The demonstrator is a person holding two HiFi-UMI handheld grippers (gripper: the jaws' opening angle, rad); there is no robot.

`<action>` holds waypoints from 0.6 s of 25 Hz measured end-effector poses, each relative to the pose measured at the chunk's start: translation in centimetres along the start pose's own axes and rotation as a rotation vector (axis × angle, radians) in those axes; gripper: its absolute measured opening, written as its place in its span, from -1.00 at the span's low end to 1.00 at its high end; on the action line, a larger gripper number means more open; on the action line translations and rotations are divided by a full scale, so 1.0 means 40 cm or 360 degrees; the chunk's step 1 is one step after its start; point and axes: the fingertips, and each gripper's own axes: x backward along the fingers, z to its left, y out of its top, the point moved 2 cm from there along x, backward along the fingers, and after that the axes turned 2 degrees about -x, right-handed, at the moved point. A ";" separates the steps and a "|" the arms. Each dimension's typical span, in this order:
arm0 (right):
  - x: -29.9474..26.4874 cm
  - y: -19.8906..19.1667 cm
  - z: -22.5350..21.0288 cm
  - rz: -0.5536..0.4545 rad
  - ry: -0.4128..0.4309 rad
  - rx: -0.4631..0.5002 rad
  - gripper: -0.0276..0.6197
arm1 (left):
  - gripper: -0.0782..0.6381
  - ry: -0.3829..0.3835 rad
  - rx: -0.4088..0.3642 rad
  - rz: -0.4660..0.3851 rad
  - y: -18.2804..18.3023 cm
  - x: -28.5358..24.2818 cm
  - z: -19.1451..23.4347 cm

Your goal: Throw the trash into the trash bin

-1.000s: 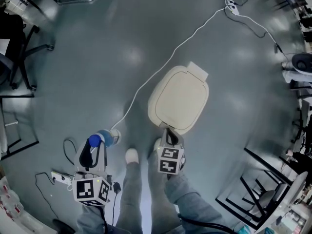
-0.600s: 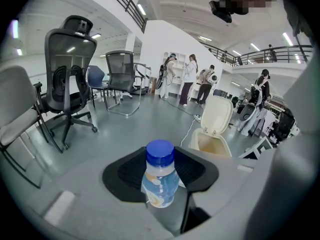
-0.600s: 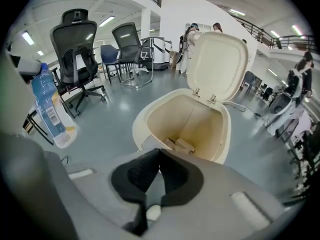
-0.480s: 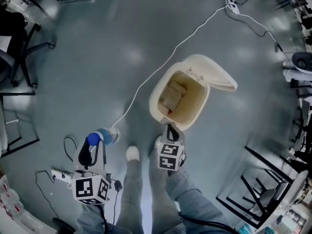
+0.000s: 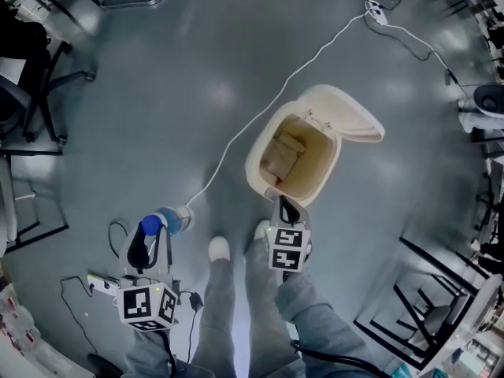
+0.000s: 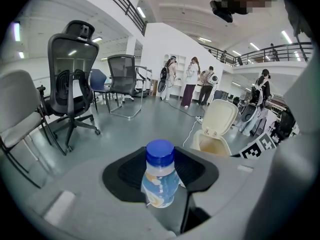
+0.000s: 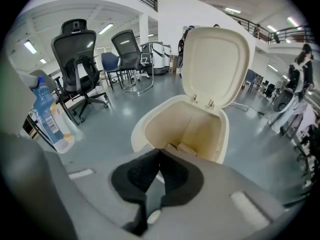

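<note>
My left claw [image 5: 155, 233]: I am clamping its pads on the sides of the plastic bottle [image 6: 160, 180], blue cap pointing away from me. It is gripping, not hanging open.
Where the bottle is: it is sitting out to the left of the trash bin [image 5: 256, 168], well apart from the rim and not yet over the opening.
My right claw [image 7: 158, 156]: its jaws are meeting on nothing, with the tips hovering just beside the bin's near rim.
Bin: its lid [image 5: 356, 118] is standing up on the far side, and pale scraps are lying at the bottom.
Risk, early release: if I am letting go short of the rim, the bottle is likely dropping on the floor left of the bin and rolling off.
Risk, lid: I am guessing my shoe [image 5: 262, 231] at the bin's base is holding the lid open. Easing off could be dropping the lid onto the bottle.
Risk, collision: swinging across, I could be knocking my own right claw or the near rim and tipping the bin.
Risk, cable: the white cable [image 5: 260, 105] is running past the bin's left side, so a missed bottle or a careless step could be snagging it.
</note>
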 end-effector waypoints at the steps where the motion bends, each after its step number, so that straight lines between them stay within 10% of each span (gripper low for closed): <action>1: 0.009 0.012 -0.004 -0.0034 -0.0013 -0.0004 -0.91 | -0.27 0.0003 -0.0001 -0.0003 0.002 0.003 0.000; 15: 0.241 0.185 -0.119 -0.0260 -0.0107 -0.0290 -0.91 | -0.27 -0.0125 -0.0066 -0.0100 0.171 0.026 -0.109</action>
